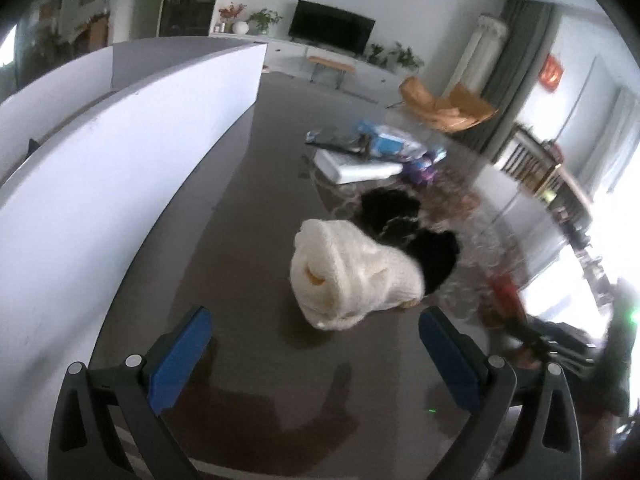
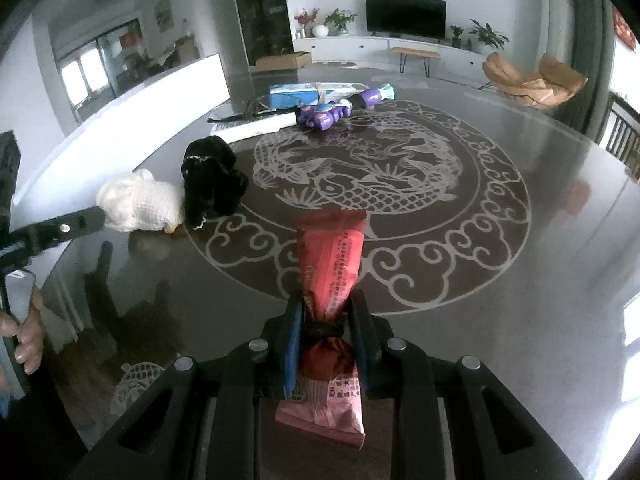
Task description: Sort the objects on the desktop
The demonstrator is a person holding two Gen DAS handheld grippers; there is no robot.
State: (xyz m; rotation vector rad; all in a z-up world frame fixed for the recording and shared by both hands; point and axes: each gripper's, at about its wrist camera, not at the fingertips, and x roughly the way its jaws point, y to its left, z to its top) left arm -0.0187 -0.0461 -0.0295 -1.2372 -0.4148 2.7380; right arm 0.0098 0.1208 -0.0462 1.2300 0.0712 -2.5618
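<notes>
My right gripper (image 2: 326, 312) is shut on a red snack packet (image 2: 332, 256), held over the round glass table (image 2: 540, 208). My left gripper (image 1: 316, 332) is open and empty, just in front of a white plush toy (image 1: 352, 272) that lies against a black plush toy (image 1: 404, 220). Both toys also show at the left of the right wrist view, the white one (image 2: 140, 200) beside the black one (image 2: 210, 178). A purple toy (image 2: 320, 114), a blue box (image 2: 296, 94) and a white flat box (image 2: 256, 126) lie at the far side.
A white board (image 1: 120, 152) stands along the table's left edge. The table has a dragon pattern (image 2: 360, 176) in its middle. An orange armchair (image 2: 532, 80) and a TV (image 2: 404, 16) stand beyond the table.
</notes>
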